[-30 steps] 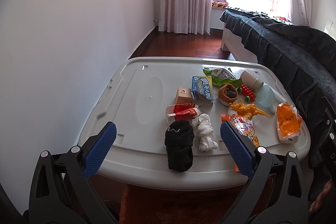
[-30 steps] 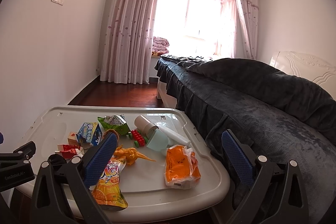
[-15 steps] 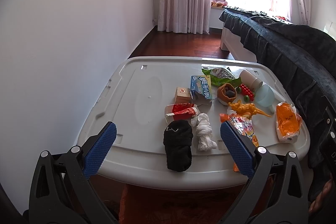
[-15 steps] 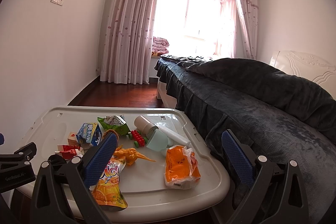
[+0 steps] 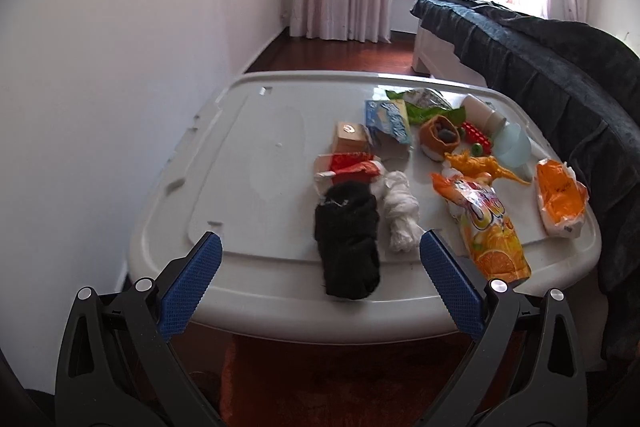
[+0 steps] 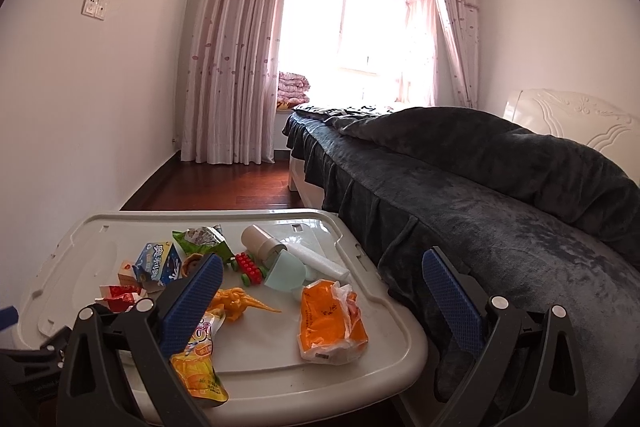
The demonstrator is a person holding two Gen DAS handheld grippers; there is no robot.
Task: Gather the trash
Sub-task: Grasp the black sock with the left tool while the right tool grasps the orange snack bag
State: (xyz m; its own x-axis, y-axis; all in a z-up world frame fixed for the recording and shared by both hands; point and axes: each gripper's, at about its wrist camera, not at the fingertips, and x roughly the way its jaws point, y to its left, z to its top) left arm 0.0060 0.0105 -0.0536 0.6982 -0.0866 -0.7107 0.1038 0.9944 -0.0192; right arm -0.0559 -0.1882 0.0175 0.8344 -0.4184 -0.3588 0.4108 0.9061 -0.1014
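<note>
A white plastic lid [image 5: 256, 163] serves as a table and holds scattered litter. On it lie an orange juice pouch [image 5: 486, 227], an orange snack bag [image 5: 560, 197], a blue carton [image 5: 388, 119], a green wrapper [image 5: 428, 103], a red wrapper [image 5: 348, 167], a white tissue wad [image 5: 400, 215] and a black sock [image 5: 348, 239]. My left gripper [image 5: 320, 279] is open and empty, just short of the lid's near edge. My right gripper [image 6: 320, 291] is open and empty above the lid's right side, over the orange snack bag [image 6: 330, 319] and beside the juice pouch [image 6: 198, 363].
Toys sit among the litter: an orange dinosaur [image 5: 480, 165], red bricks [image 5: 474, 135], a pale blue cup [image 5: 512, 147] and a beige cylinder [image 5: 482, 113]. A dark-covered bed [image 6: 500, 211] runs along the right. A white wall [image 5: 120, 67] stands on the left.
The left gripper has drifted slightly, so the table items sit a little lower and left in its view. The right gripper has barely moved. Both stay open.
</note>
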